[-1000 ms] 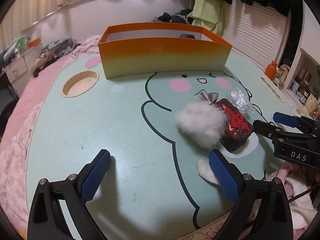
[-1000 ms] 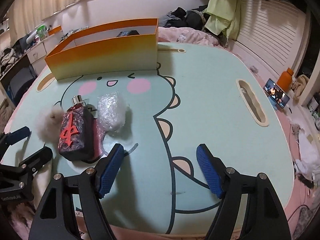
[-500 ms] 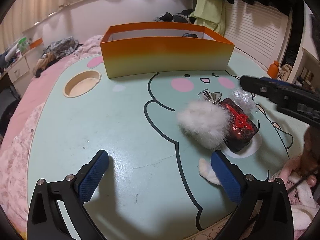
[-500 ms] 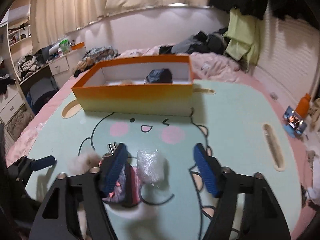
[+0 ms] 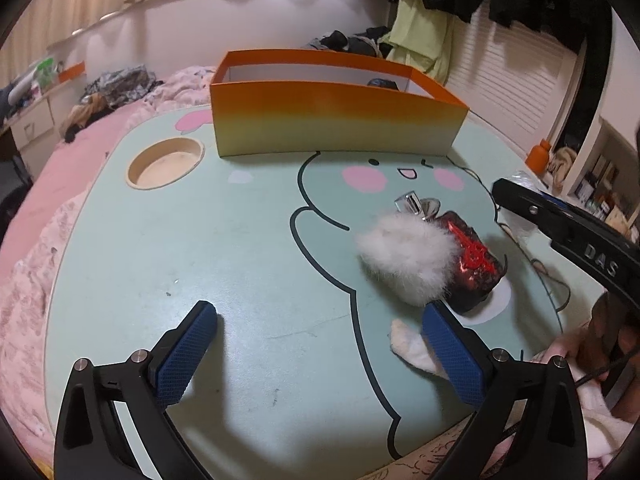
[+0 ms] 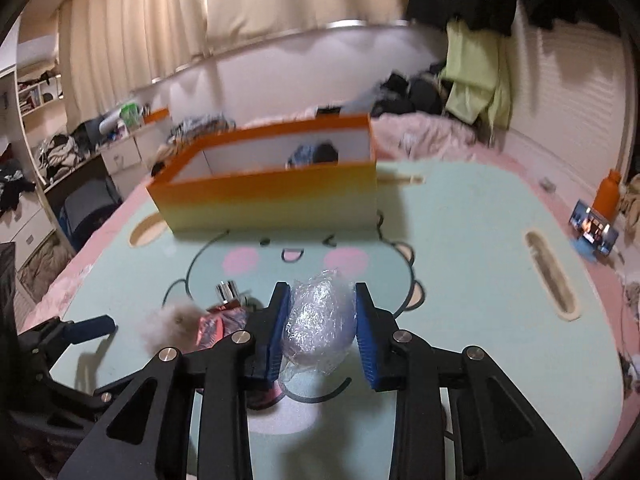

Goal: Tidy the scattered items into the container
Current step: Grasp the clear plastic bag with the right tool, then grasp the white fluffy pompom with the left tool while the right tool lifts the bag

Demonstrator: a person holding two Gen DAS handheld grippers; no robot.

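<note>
While its jaws are closing, right gripper [image 6: 322,322] pads against both sides of plastic wad [image 6: 320,320], wad between the fingers above the table [image 6: 460,260], left gripper [image 5: 320,344] wide open, empty, puff [image 5: 404,258] just ahead, box [image 6: 272,196] beyond

a lived-in bedroom: pink bedding [image 5: 100,136], curtains [image 6: 248,20], hanging clothes [image 6: 476,76], cluttered drawers [image 6: 120,156].

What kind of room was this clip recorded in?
Most likely a lived-in bedroom. A pink quilt lies behind the cartoon table, clothes hang by the wall, and curtains cover the window.
</note>
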